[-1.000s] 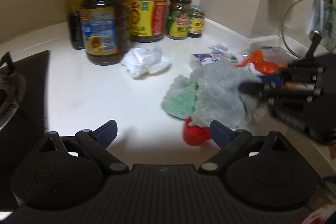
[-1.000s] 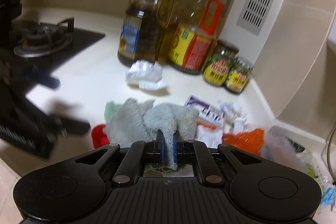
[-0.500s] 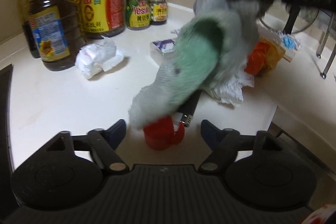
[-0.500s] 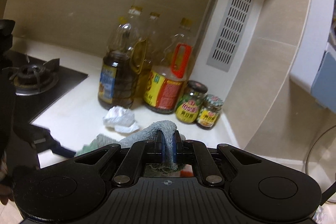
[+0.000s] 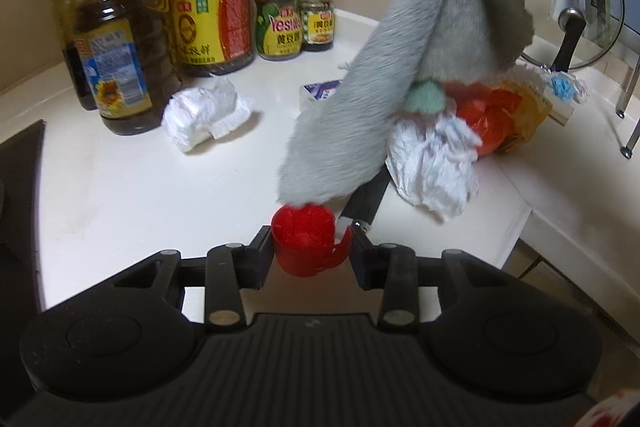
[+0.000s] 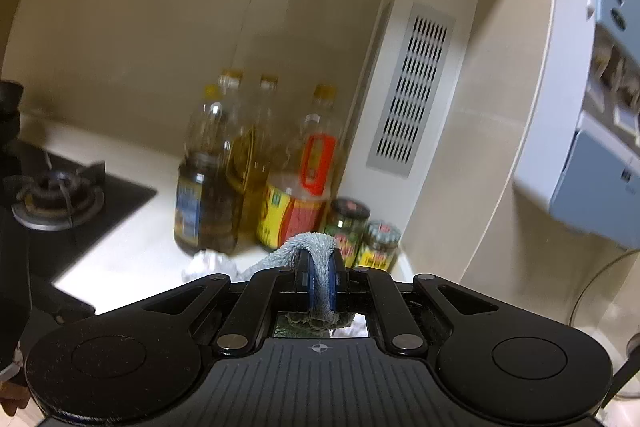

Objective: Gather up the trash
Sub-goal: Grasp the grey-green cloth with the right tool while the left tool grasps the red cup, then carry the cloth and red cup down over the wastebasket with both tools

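**Red cap caught between closing jaws as grey cloth hung overhead**

Red plastic, a small cap, sat on the white counter right between the fingers of the left gripper. The jaws were closing on it, one pad against its left side and the other at its tab on the right, though whether they pressed firmly could not be told.

Above it hung a grey cloth, its lower end brushing the top of the cap. The right gripper was clamped tight on a fold of that cloth, which arched up and over between its blue pads.

More rubbish lay on the counter. A crumpled white tissue rested near a dark oil bottle. Just beside the cloth lay a crumpled white wrapper, touching an orange bag. A small blue-and-white packet was half hidden behind the cloth. A black handle poked out from under the cloth, just beside the cap.

Against the wall stood a yellow-labelled bottle and two jars. A glass lid leaned upright at the right.
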Demonstrator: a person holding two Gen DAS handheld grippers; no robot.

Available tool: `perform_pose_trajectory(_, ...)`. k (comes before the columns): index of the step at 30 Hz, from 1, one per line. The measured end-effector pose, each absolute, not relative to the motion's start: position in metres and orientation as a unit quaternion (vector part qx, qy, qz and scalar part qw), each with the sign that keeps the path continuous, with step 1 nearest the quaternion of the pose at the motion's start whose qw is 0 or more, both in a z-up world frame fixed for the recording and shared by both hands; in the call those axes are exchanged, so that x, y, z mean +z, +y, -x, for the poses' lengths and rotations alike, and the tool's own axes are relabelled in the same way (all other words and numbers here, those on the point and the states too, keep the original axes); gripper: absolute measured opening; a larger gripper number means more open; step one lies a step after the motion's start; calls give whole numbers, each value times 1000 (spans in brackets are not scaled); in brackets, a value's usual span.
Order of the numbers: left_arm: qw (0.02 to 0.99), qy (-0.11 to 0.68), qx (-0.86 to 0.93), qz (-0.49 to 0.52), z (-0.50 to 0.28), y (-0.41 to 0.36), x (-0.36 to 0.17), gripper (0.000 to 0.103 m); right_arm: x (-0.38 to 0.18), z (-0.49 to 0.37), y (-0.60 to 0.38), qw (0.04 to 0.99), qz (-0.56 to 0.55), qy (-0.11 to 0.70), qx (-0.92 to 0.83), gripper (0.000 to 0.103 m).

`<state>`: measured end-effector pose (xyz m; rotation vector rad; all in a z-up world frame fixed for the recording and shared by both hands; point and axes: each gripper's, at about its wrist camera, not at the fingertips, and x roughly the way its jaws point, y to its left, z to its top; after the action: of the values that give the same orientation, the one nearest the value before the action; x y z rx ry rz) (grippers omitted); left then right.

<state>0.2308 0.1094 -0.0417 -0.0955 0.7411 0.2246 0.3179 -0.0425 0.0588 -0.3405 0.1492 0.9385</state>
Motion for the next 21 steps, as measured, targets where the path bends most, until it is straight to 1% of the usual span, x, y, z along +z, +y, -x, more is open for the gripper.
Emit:
perform_pose_trajectory(12,929,336,139,63,-194,83,-7,36,113,-304,-97,866,113,8,486,7)
perform_pose_trajectory(16,933,334,116,64,-181,70,-3,36,120,-285,-120,870,111,-4,480,7)
perform_pose_trajectory(21,938,338,62,52,-163,54,-5,36,120,-255,-148,885,124,0,449,7)
